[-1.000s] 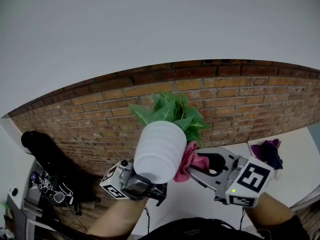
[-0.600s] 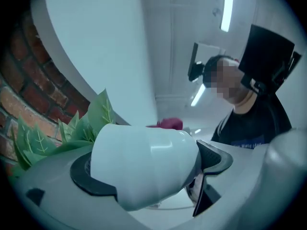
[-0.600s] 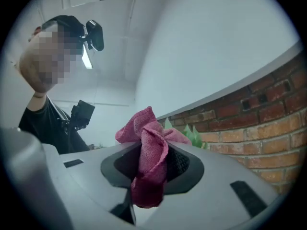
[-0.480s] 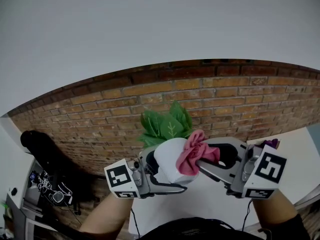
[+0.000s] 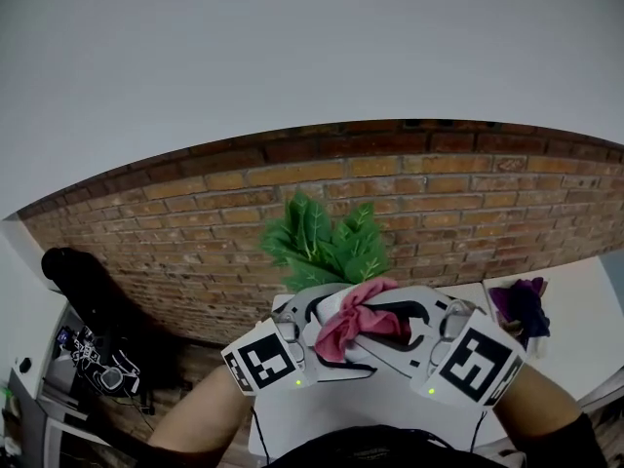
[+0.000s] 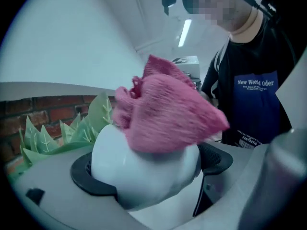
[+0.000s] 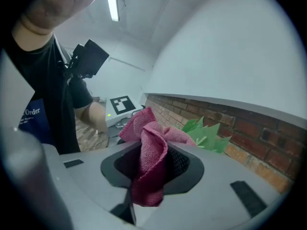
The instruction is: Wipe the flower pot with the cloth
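My left gripper [image 5: 322,322] is shut on the white flower pot [image 6: 144,174], held up in the air and tipped so its green leaves [image 5: 327,243] point away toward the brick wall. The pot fills the space between the black jaw pads [image 6: 88,178] in the left gripper view. My right gripper [image 5: 385,325] is shut on the pink cloth [image 7: 148,162], which is bunched between its jaws. That cloth [image 6: 168,114] lies pressed on the pot's upper side, and the pink cloth [image 5: 353,318] covers most of the pot in the head view.
A brick wall [image 5: 468,193] runs behind. Below lies a white table [image 5: 390,408], with a purple thing [image 5: 522,305] at its right end. A black object [image 5: 83,291] and dark gear [image 5: 97,373] are at the left. A person in a black shirt [image 6: 254,90] holds both grippers.
The pot has been lowered and tipped further away, and both grippers came closer together. The cloth moved from the pot's right side onto its top.
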### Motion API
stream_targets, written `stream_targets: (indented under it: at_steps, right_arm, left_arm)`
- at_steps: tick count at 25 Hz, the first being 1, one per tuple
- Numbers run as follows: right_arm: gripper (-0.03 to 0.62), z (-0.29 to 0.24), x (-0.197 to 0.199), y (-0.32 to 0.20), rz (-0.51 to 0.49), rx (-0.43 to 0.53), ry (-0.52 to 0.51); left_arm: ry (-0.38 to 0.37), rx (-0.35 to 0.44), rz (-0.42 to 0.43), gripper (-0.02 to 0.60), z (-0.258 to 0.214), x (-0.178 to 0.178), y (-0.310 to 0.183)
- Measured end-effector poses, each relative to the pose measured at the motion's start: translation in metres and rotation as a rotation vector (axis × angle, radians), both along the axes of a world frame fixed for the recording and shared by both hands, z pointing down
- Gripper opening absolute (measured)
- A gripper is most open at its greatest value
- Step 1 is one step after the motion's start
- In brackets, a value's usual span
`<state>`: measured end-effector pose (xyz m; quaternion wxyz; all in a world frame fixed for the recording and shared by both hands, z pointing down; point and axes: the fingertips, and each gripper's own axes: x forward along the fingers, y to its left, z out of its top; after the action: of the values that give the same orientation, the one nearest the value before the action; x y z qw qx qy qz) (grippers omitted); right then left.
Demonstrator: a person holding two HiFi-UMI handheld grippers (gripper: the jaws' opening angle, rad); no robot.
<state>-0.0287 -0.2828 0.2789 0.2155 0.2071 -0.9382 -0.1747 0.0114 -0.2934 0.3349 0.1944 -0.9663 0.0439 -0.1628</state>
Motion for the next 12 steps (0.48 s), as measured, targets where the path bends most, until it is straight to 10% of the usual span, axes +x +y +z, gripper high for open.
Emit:
stream_targets:
  at_steps: [8, 12]
  right_arm:
    - [0.106, 0.037, -0.007, 0.032, -0.102, -0.052, 0.137]
    - [0.106, 0.004, -0.007, 0.005, 0.018, 0.076, 0.066]
  left_arm:
    - [-0.139, 0.122, -0.123, 0.537, 0.010, -0.018, -0.023]
    - [-0.236, 0.182, -0.132, 0.537, 0.017, -0.015, -0.023]
